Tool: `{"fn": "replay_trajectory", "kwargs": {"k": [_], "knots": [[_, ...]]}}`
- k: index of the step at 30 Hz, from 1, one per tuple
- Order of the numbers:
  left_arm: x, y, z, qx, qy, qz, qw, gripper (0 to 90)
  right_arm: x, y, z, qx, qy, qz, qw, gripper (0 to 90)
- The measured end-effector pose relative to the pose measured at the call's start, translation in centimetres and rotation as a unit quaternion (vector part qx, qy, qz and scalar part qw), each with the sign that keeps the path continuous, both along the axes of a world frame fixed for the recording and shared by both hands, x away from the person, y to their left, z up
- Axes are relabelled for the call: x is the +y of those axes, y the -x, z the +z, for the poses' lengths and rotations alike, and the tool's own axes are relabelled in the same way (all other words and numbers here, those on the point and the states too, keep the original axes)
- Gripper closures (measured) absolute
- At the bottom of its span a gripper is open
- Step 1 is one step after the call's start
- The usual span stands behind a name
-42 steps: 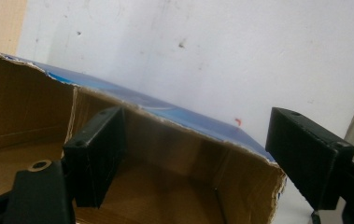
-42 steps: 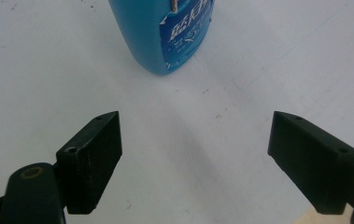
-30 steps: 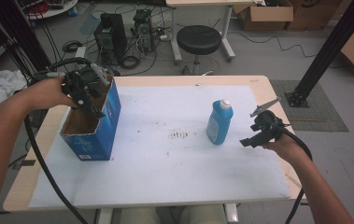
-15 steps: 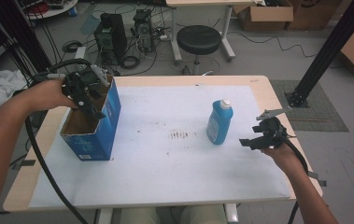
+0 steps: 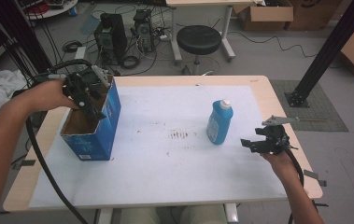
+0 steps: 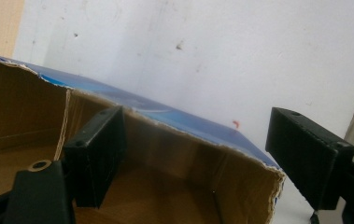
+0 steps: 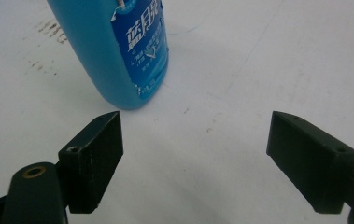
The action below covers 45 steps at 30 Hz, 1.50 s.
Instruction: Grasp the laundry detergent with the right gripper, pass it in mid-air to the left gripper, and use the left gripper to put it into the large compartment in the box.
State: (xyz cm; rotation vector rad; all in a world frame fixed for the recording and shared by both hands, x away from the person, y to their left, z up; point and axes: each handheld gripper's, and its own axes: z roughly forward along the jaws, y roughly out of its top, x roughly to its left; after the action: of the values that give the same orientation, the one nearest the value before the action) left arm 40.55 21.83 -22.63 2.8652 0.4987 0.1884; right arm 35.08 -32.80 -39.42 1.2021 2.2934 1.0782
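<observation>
An open-topped blue cardboard box (image 5: 93,135) stands at the table's left. My left gripper (image 5: 90,93) hangs over its far right rim, open. In the left gripper view the torn box wall (image 6: 188,140) runs between the jaws, one jaw inside and one outside, and the left gripper (image 6: 195,126) is not clamped on it. A blue bottle (image 5: 220,122) with a white cap stands upright right of centre. My right gripper (image 5: 254,143) sits open just right of it, low over the table. In the right gripper view the bottle (image 7: 114,51) is ahead and left of the right gripper (image 7: 195,126).
A white sheet (image 5: 165,177) covers the tabletop, with dark smudges (image 5: 179,135) near its middle. Beyond the far edge are a black stool (image 5: 198,39) and computer towers (image 5: 111,30) on the floor. A black post (image 5: 326,51) rises at the right.
My right gripper has drifted slightly toward the person's side of the table, still open beside the bottle. The left gripper stays at the box rim.
</observation>
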Motion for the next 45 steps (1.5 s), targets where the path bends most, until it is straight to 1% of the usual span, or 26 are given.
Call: {"fn": "replay_trajectory", "kwargs": {"k": [1, 4, 5, 7, 8, 9, 11, 12, 13, 16, 19, 24, 27, 29, 30, 31, 38, 42, 43, 44, 45], "knots": [[0.0, 0.0, 0.0, 0.000, 0.000, 0.000, 1.0000, 21.1, -0.1, 0.2, -0.2, -0.008, -0.006, -0.007, 0.9999, 18.7], [0.0, 0.0, 0.0, 0.000, 0.000, 0.000, 1.0000, 21.1, -0.2, 0.5, -0.5, -0.022, -0.015, -0.024, 0.9994, 18.7], [0.0, 0.0, 0.0, 0.000, 0.000, 0.000, 1.0000, 21.0, -0.2, 0.5, -0.5, -0.022, -0.015, -0.024, 0.9994, 18.7], [-0.1, 0.0, 0.0, 0.000, 0.000, 0.000, 1.0000, 21.1, -0.4, 0.8, -0.7, -0.040, -0.022, -0.041, 0.9981, 18.8], [-0.1, 0.0, 0.0, 0.000, -0.001, 0.000, 1.0000, 21.1, -0.4, 0.8, -0.7, -0.040, -0.022, -0.041, 0.9981, 18.8], [-0.1, 0.0, 0.0, 0.000, -0.001, 0.000, 1.0000, 21.1, -0.4, 1.0, -0.9, -0.049, -0.027, -0.052, 0.9971, 18.7], [-0.1, 0.0, 0.0, 0.000, 0.000, -0.001, 1.0000, 21.1, -0.4, 1.2, -1.1, -0.059, -0.030, -0.063, 0.9958, 18.7], [-0.2, 0.0, -0.1, -0.001, 0.001, -0.001, 1.0000, 21.1, -0.4, 1.2, -1.1, -0.059, -0.030, -0.063, 0.9958, 18.7], [-0.3, 0.0, -0.1, 0.001, 0.001, -0.002, 1.0000, 21.0, -0.5, 1.5, -1.4, -0.070, -0.037, -0.077, 0.9939, 18.2], [-0.3, 0.0, -0.1, 0.001, 0.001, -0.004, 1.0000, 21.1, -0.4, 1.8, -1.8, -0.085, -0.044, -0.093, 0.9910, 16.9], [-0.3, -0.1, -0.1, 0.000, 0.002, -0.003, 1.0000, 21.1, -0.1, 2.1, -2.1, -0.101, -0.051, -0.103, 0.9882, 16.4], [-0.3, 0.0, -0.1, -0.001, 0.003, -0.004, 1.0000, 21.0, 0.0, 2.4, -2.5, -0.119, -0.071, -0.114, 0.9839, 15.7], [-0.2, 0.0, -0.2, -0.002, 0.004, -0.004, 1.0000, 21.1, 0.2, 2.6, -2.8, -0.129, -0.077, -0.120, 0.9812, 15.3], [-0.2, 0.0, -0.1, -0.002, 0.004, -0.004, 1.0000, 21.1, 0.3, 2.7, -2.9, -0.136, -0.079, -0.125, 0.9796, 15.3], [-0.2, 0.0, -0.1, -0.002, 0.004, -0.004, 1.0000, 21.1, 0.3, 2.7, -2.9, -0.136, -0.079, -0.125, 0.9796, 15.3], [-0.2, 0.0, -0.2, -0.002, 0.004, -0.004, 1.0000, 21.0, 0.5, 3.0, -3.1, -0.144, -0.080, -0.131, 0.9777, 15.3], [-0.2, 0.0, -0.2, -0.002, 0.004, -0.005, 1.0000, 21.1, 1.7, 4.0, -3.0, -0.171, -0.078, -0.153, 0.9701, 15.3], [-0.2, 0.0, -0.2, -0.002, 0.004, -0.004, 1.0000, 21.0, 2.4, 4.3, -2.9, -0.176, -0.076, -0.157, 0.9688, 15.3], [-0.2, 0.0, -0.2, -0.003, 0.004, -0.004, 1.0000, 21.0, 2.7, 4.5, -2.9, -0.179, -0.075, -0.158, 0.9681, 15.3], [-0.2, 0.0, -0.2, -0.003, 0.005, -0.004, 1.0000, 21.1, 3.3, 4.7, -2.8, -0.184, -0.079, -0.159, 0.9667, 15.2], [-0.2, 0.0, -0.2, -0.003, 0.005, -0.004, 1.0000, 21.1, 3.3, 4.7, -2.8, -0.184, -0.079, -0.159, 0.9667, 15.2]]}}
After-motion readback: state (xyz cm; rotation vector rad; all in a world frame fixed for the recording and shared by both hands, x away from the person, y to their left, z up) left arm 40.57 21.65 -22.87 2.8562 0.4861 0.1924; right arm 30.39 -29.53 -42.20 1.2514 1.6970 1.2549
